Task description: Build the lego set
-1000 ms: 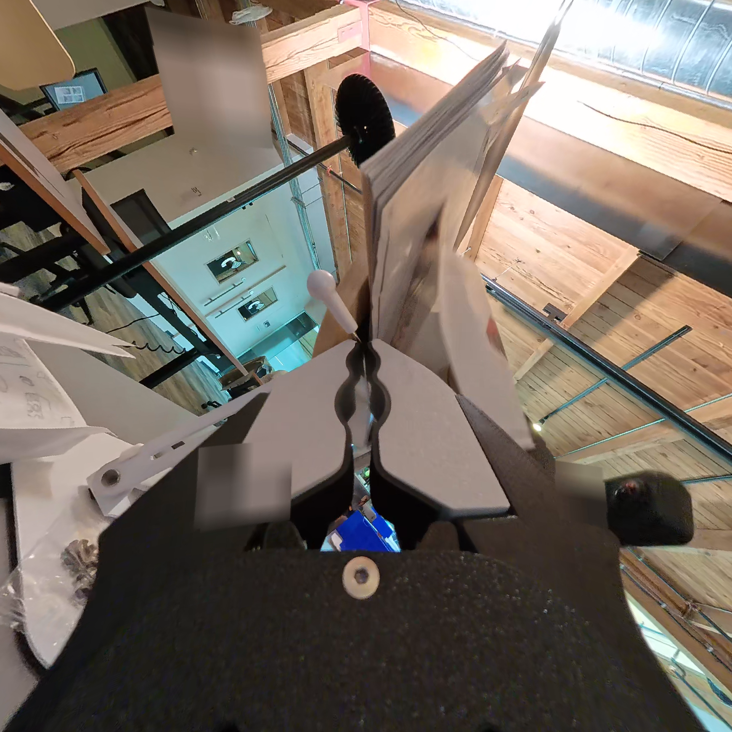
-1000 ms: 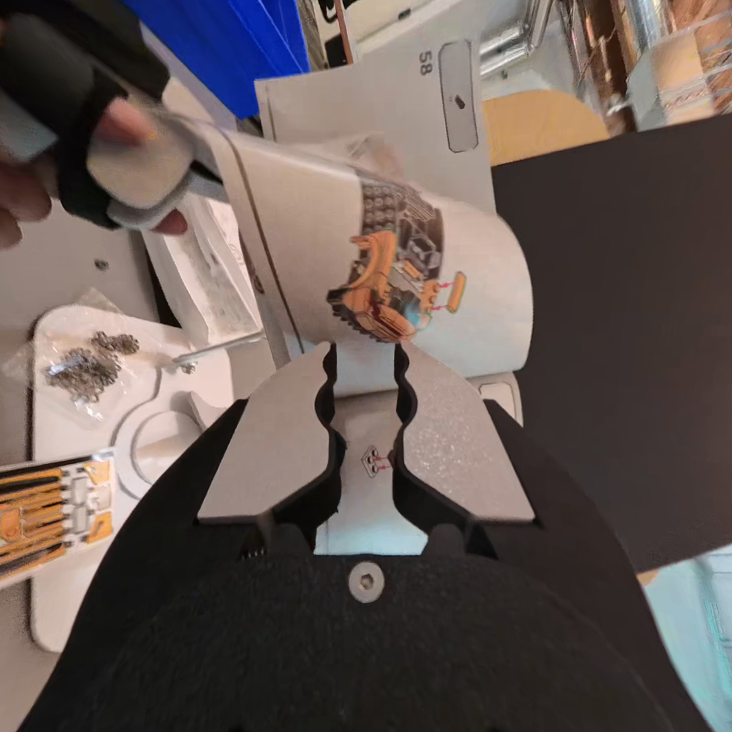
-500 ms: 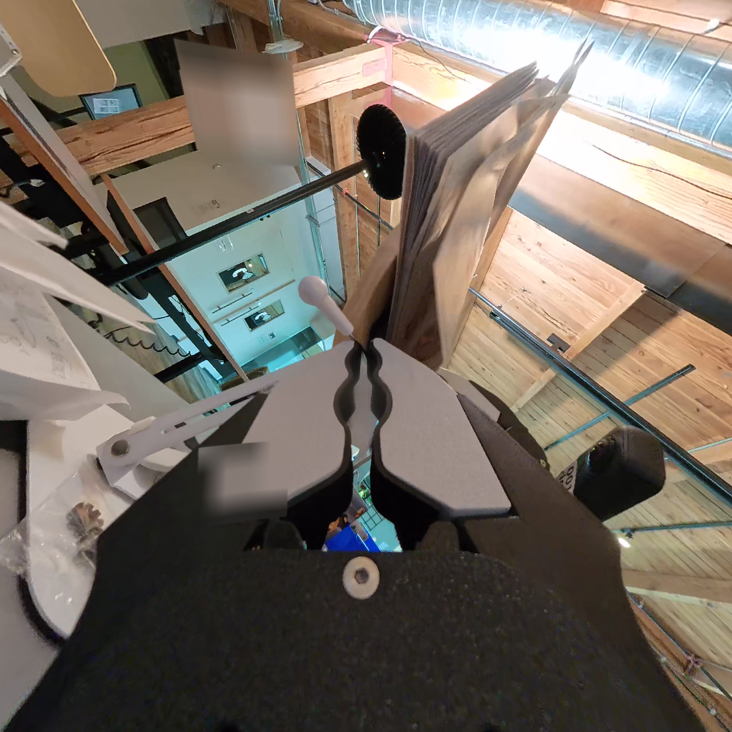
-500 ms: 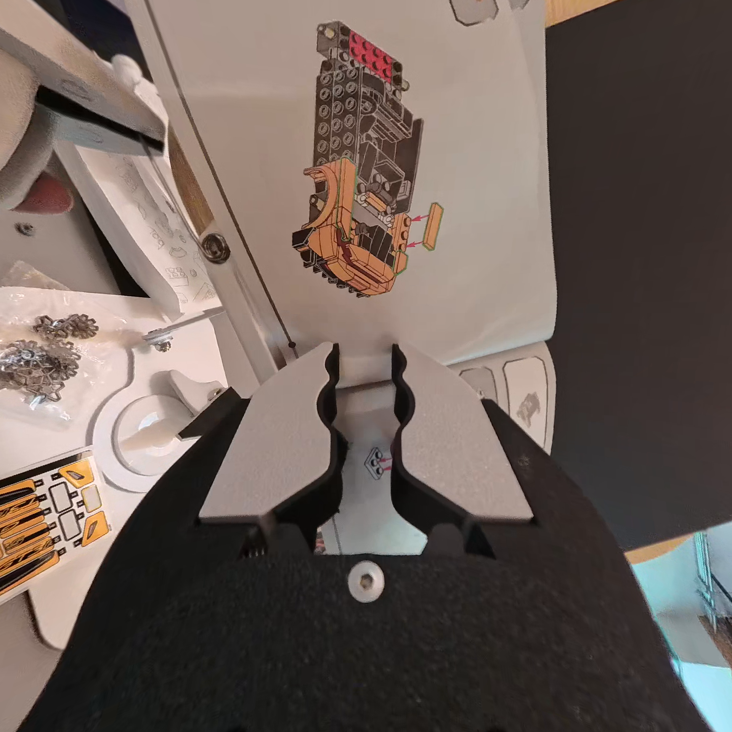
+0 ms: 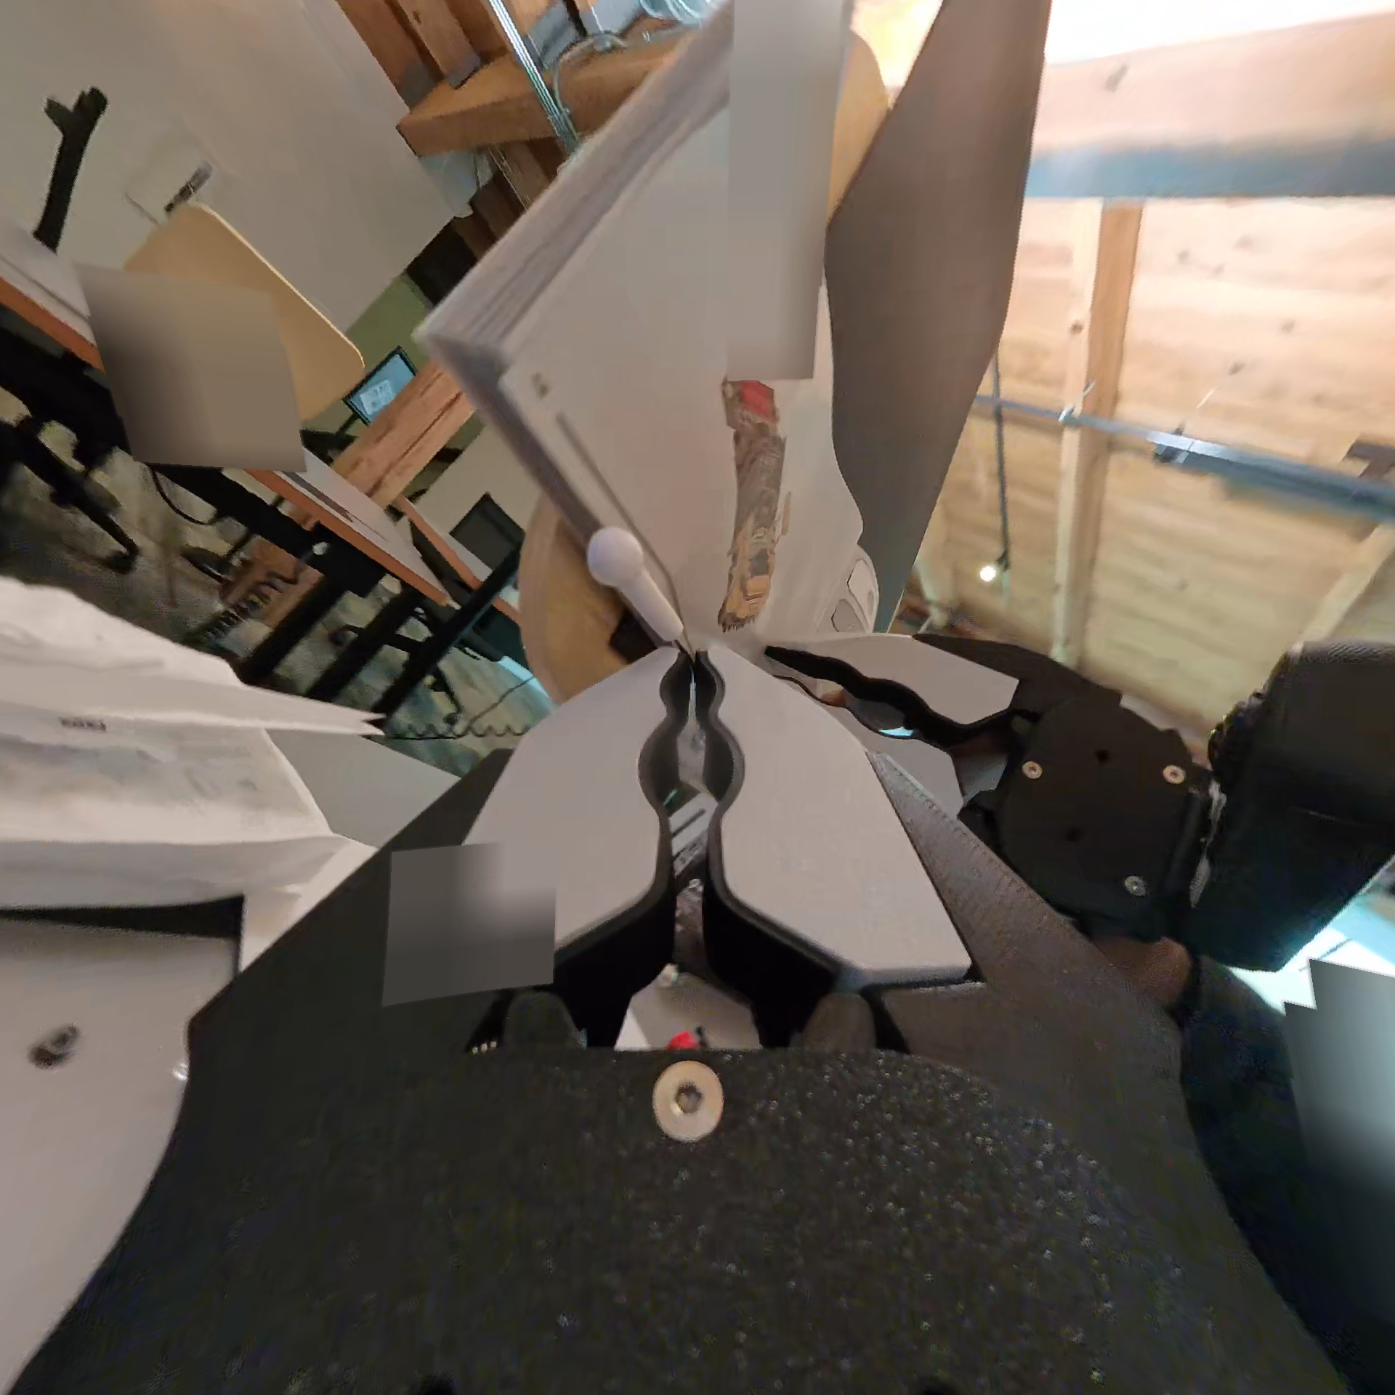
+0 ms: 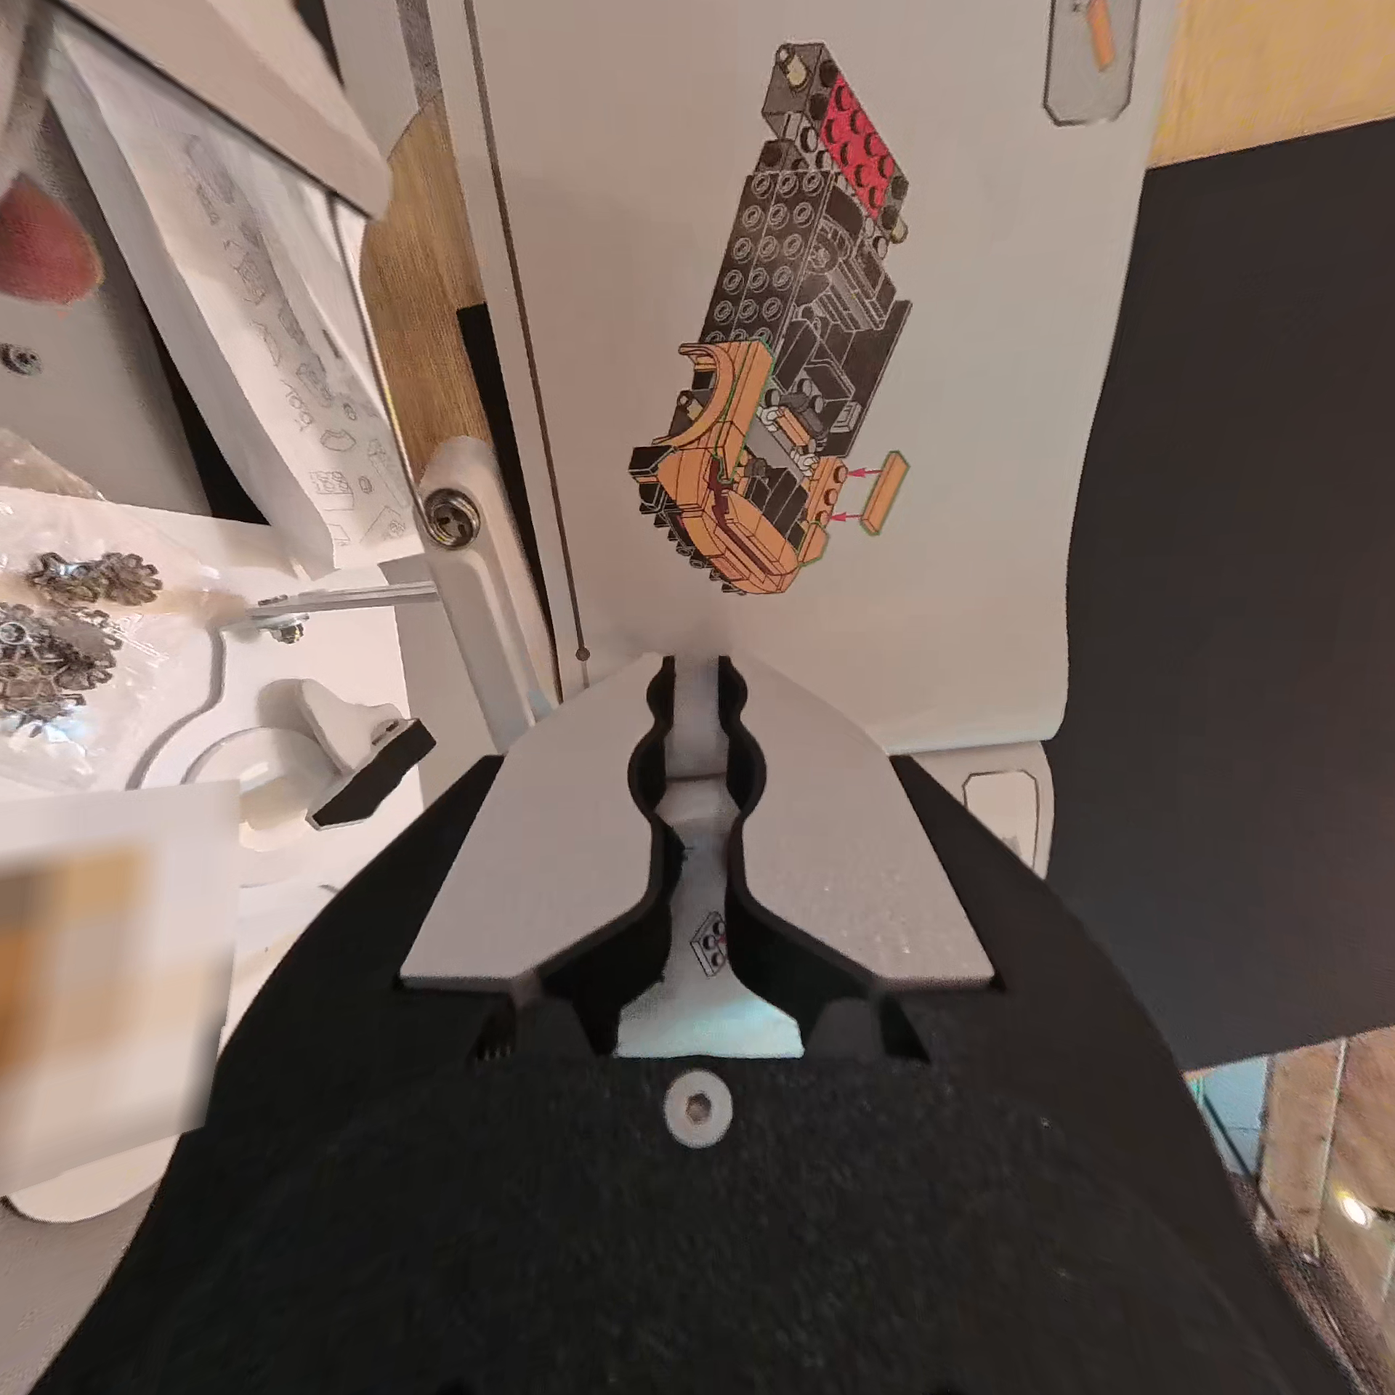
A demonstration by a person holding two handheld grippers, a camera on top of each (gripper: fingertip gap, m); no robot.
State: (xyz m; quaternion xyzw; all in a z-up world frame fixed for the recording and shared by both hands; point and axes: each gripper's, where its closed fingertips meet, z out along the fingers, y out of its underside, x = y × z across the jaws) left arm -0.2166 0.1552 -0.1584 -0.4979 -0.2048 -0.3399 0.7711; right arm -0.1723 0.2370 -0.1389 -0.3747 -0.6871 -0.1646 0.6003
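Note:
The instruction booklet stands open on a white book stand, showing an orange and black model step. My right gripper is at the page's lower edge, jaws a narrow gap apart with the paper between them. It also shows in the left wrist view, just right of my left gripper. My left gripper is shut on the thin stem of the stand's white-knobbed page-holder arm, at the foot of the booklet.
A bag of small grey parts lies on the stand's white base at left. A folded printed sheet leans behind it. A black mat covers the table at right. A blurred sticker sheet is near left. One gripper's finger ends stand about 10 centimetres off the other's.
The left wrist view swung down from the ceiling toward the room. The page flattened against the stand. My right gripper moved closer to the page and its jaws narrowed.

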